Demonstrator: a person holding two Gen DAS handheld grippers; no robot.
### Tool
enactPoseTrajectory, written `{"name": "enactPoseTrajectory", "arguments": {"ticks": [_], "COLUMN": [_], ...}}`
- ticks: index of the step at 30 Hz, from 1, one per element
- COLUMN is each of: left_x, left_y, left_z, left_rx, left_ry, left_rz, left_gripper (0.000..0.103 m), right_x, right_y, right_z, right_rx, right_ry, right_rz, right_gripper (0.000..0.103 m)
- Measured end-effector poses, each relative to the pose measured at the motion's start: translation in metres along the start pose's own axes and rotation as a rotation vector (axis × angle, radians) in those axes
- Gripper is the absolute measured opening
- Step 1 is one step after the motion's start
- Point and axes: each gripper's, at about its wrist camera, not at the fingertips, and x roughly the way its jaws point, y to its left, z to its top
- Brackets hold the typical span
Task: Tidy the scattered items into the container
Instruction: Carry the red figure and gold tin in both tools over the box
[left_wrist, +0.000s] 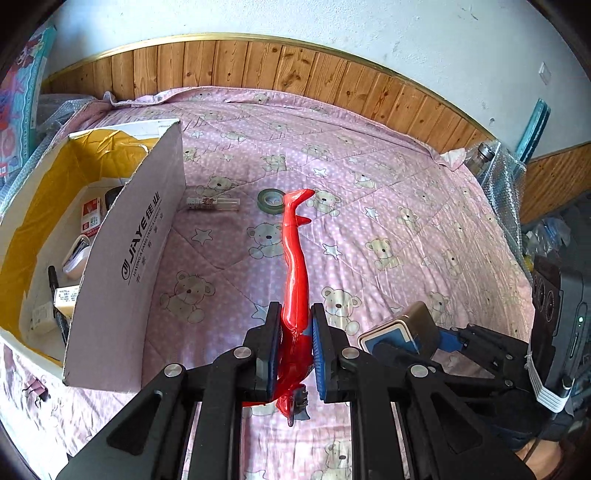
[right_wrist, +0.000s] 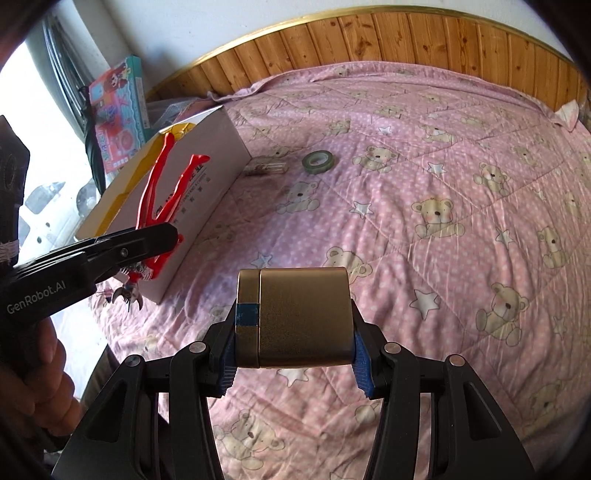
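Black plastic left gripper (left_wrist: 294, 345) – blue ribbed pads, silver screws, white "GenRobot.AI" lettering.

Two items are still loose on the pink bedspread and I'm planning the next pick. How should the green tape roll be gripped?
The green tape roll lies flat on the pink bedspread, hole up, clear of the small clear glass vial beside it. Probably best to come from straight above and pinch across its outer rim, or put one finger through the hole and clamp the ring wall.
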Motion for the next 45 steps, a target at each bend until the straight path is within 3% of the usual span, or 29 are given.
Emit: {"name": "enactPoseTrajectory", "arguments": {"ticks": [21, 45], "left_x": [-0.064, -0.112], "left_y": [-0.005, 0.055], "left_z": [-0.033, -0.032], "left_rx": [0.02, -0.077], "left_ry": [-0.068, -0.161], "left_rz": [-0.007, -0.008], "left_gripper": [0.016, 0.016], "right_x": [-0.039, -0.051], "right_y": [0.047, 0.121], "right_z": [-0.033, -0.007], "right_rx": [-0.06, -0.199], "right_ry": [-0.032, -0.063], "right_rz": [0.032, 0.057], "right_gripper": [0.053, 0.053]}}
